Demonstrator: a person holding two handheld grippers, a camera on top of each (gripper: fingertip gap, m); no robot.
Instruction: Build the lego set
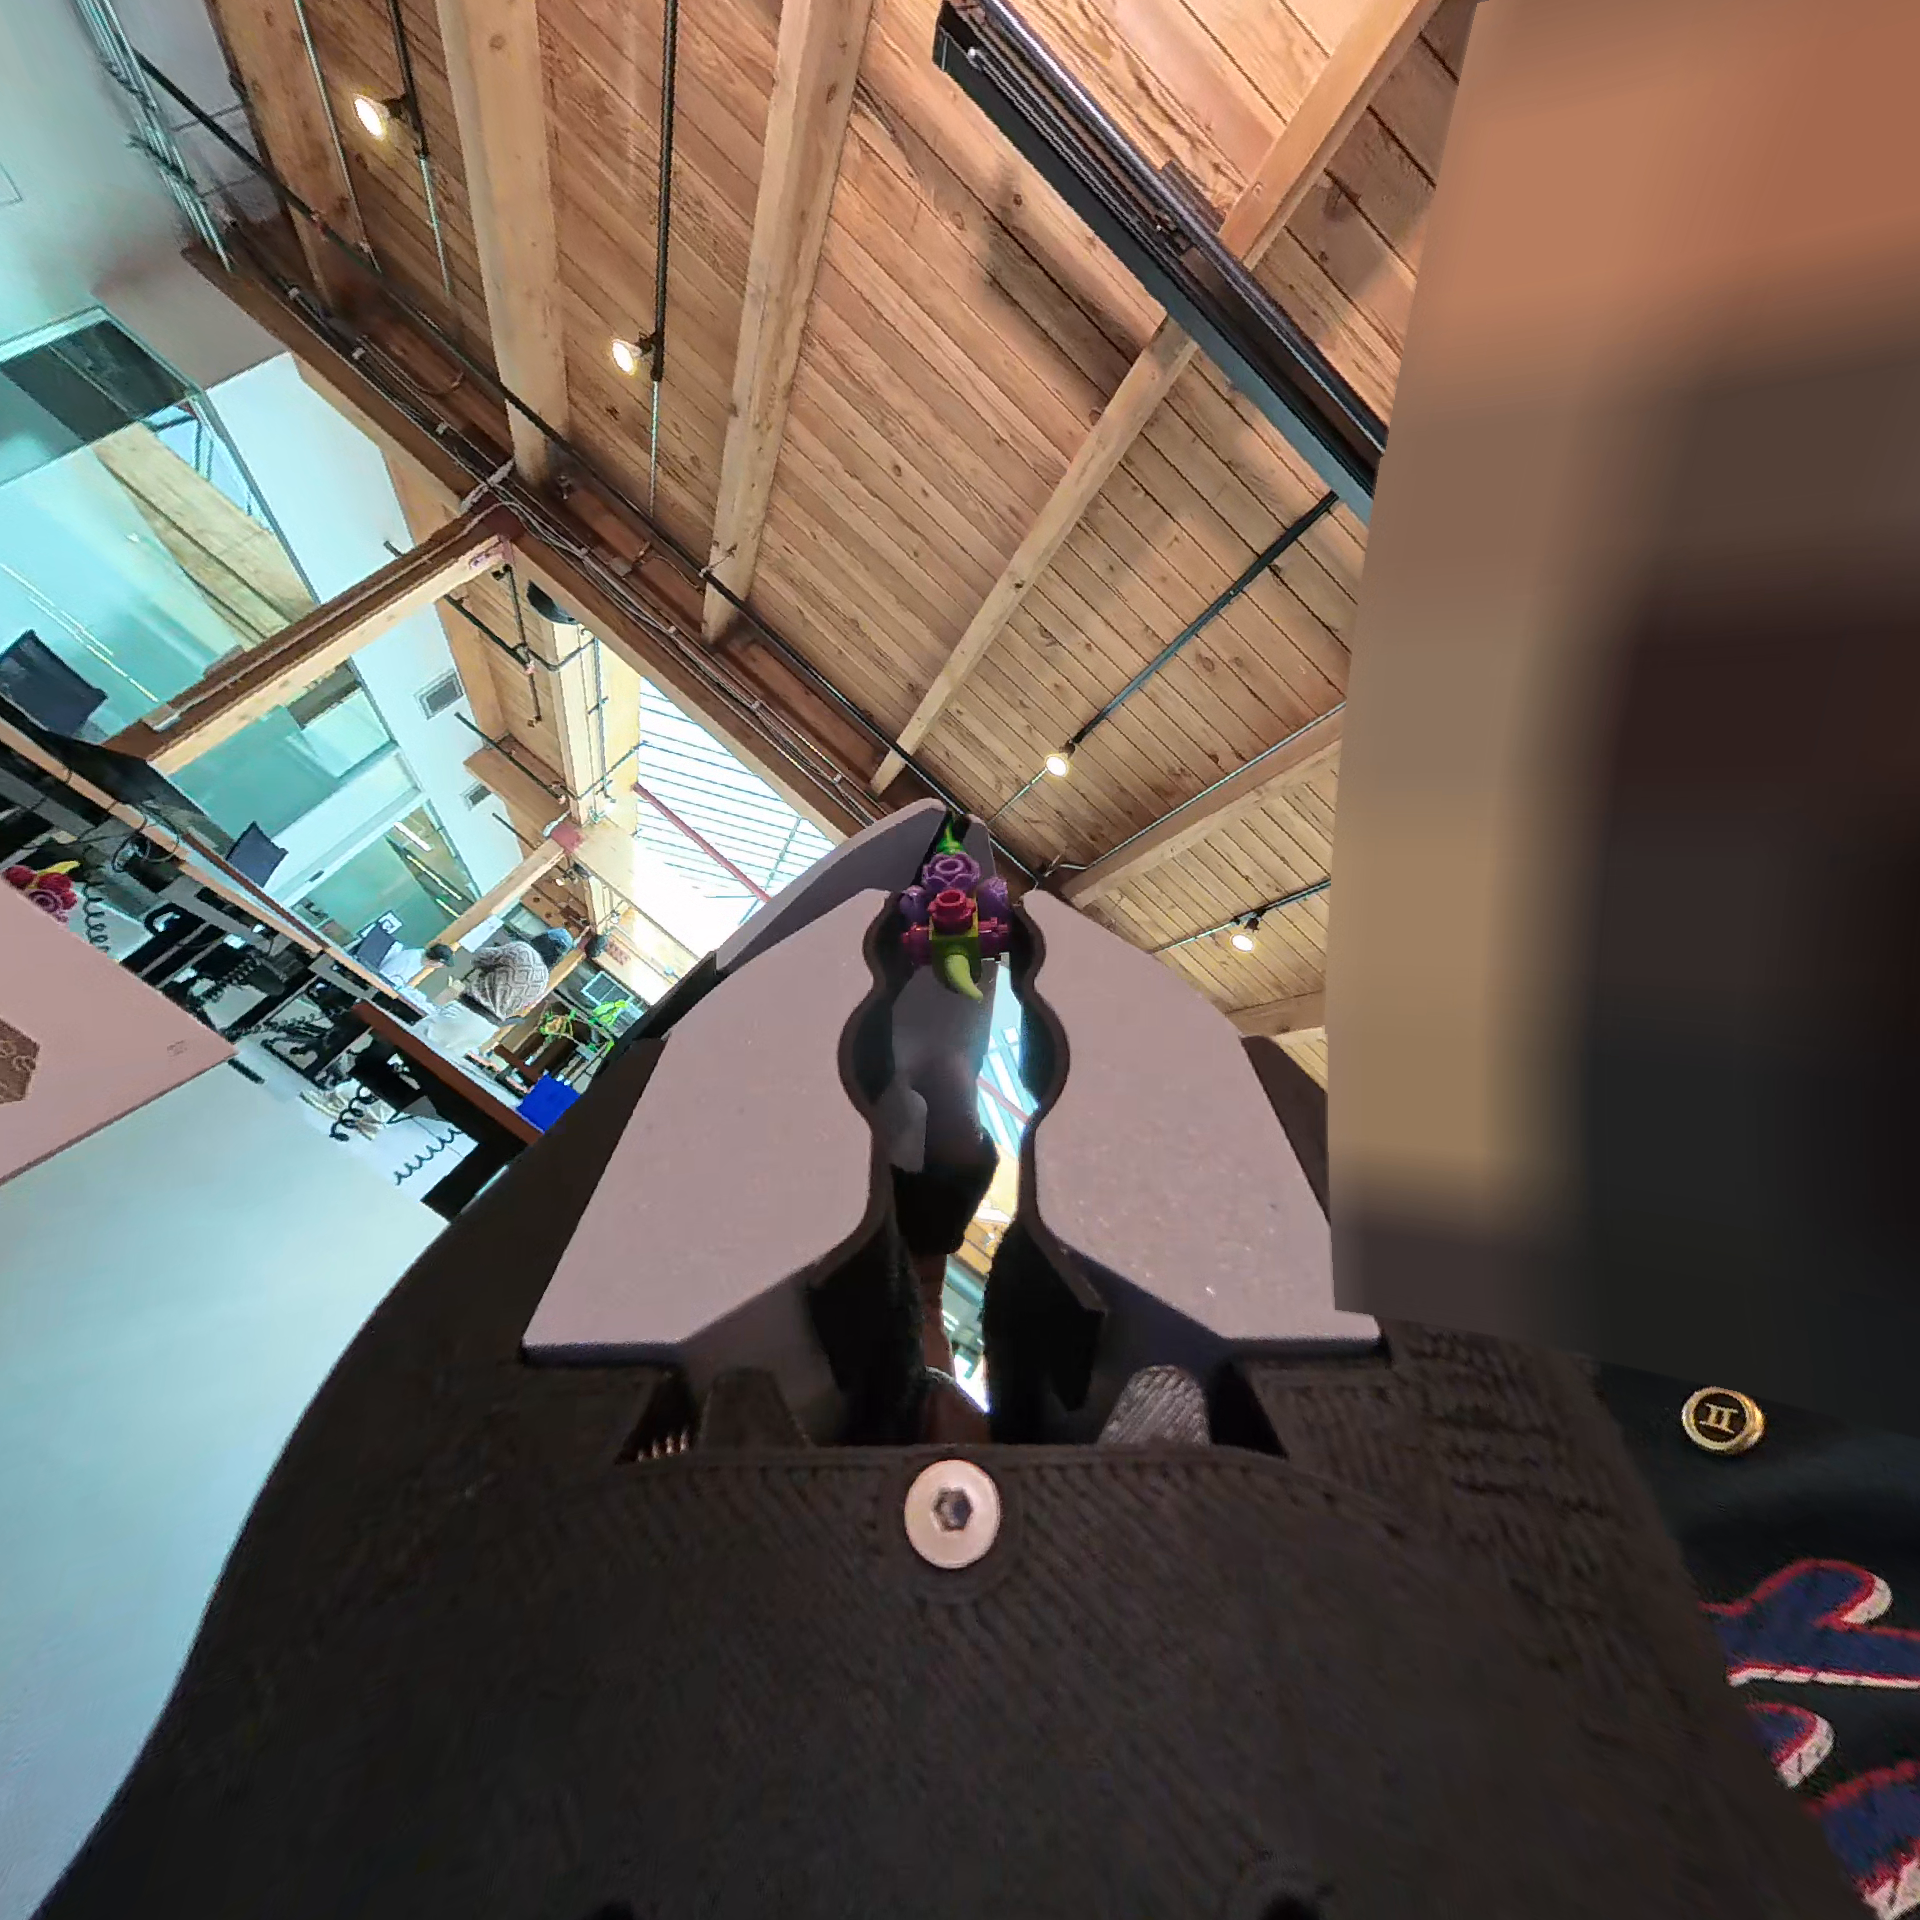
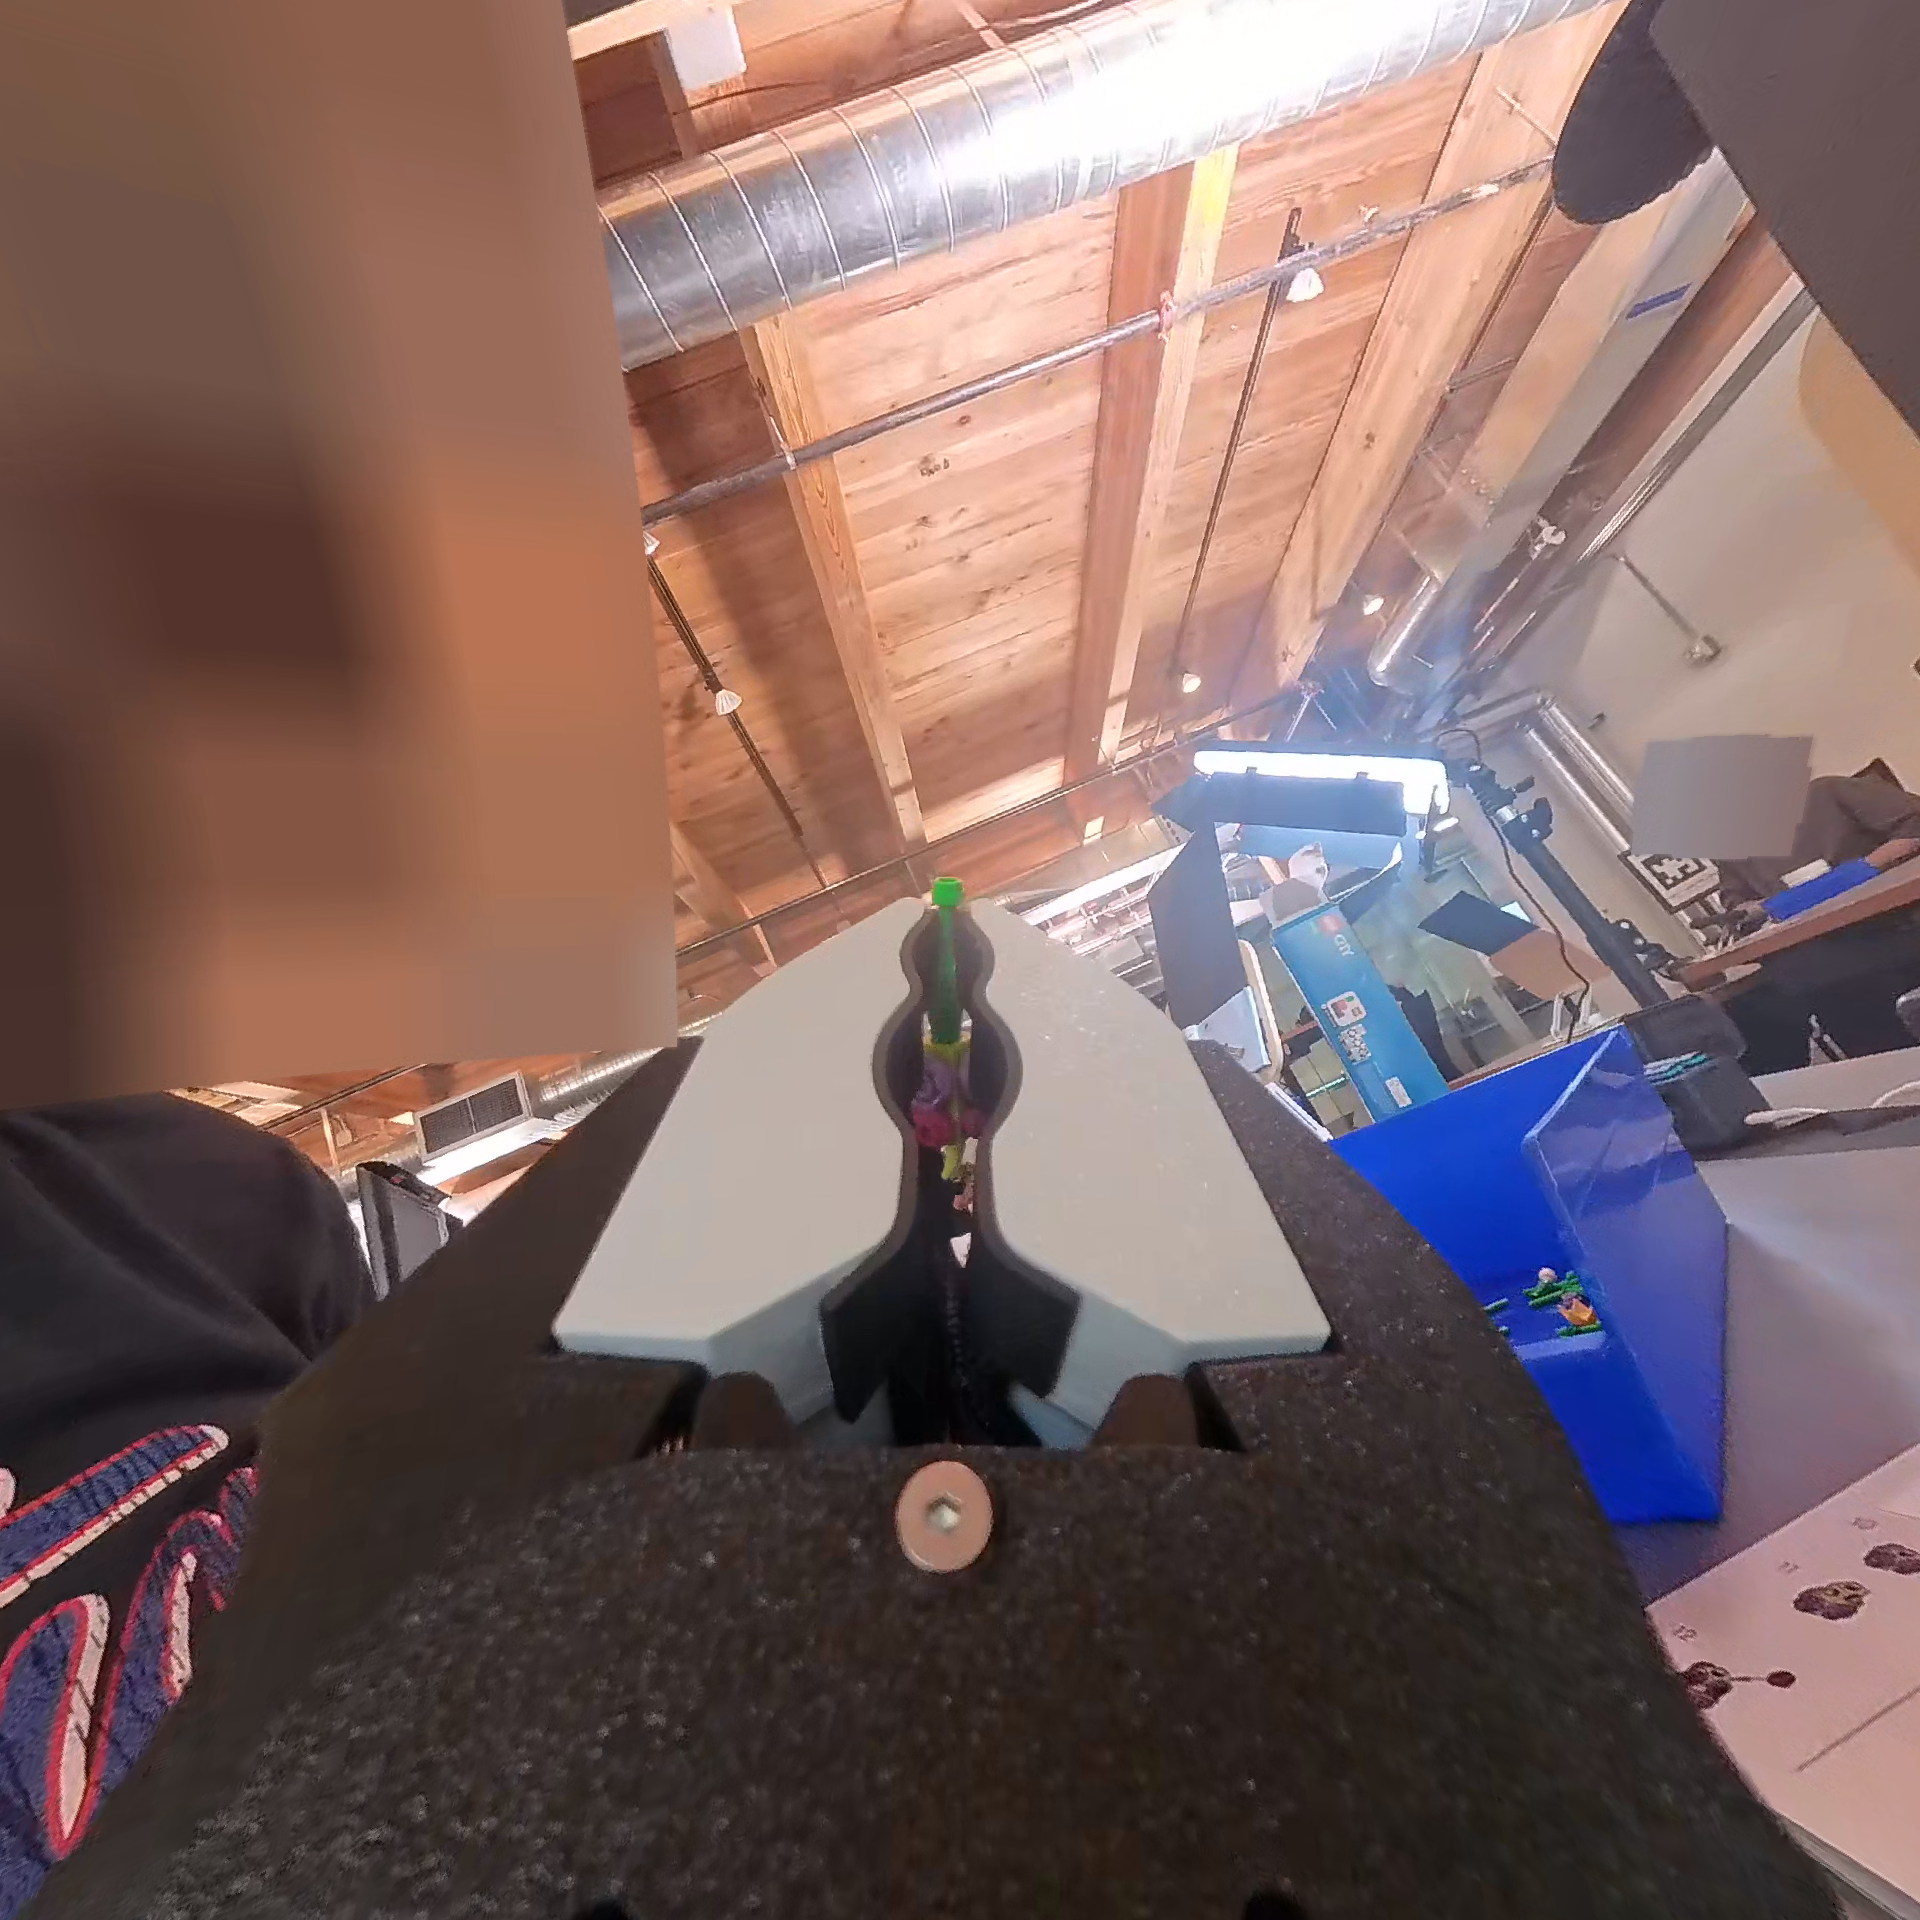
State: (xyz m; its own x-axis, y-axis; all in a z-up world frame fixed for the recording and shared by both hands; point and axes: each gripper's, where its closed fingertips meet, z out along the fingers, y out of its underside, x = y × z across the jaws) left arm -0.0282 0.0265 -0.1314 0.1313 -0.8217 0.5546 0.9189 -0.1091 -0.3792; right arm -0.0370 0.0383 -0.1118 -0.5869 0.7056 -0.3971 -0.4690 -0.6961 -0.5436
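Left wrist view: left gripper, tilted toward the ceiling, clenched on a purple-and-red flower cluster at frame centre, presumably steadying it for joining.

Right wrist view: right gripper pinches the green stem at centre, the blossoms below its tips; blue parts bin lower right.

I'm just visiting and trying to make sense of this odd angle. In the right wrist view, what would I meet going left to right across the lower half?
A person's dark sleeve → the right gripper, shut on a green flower stem → the blue bin with loose pieces → the instruction booklet.
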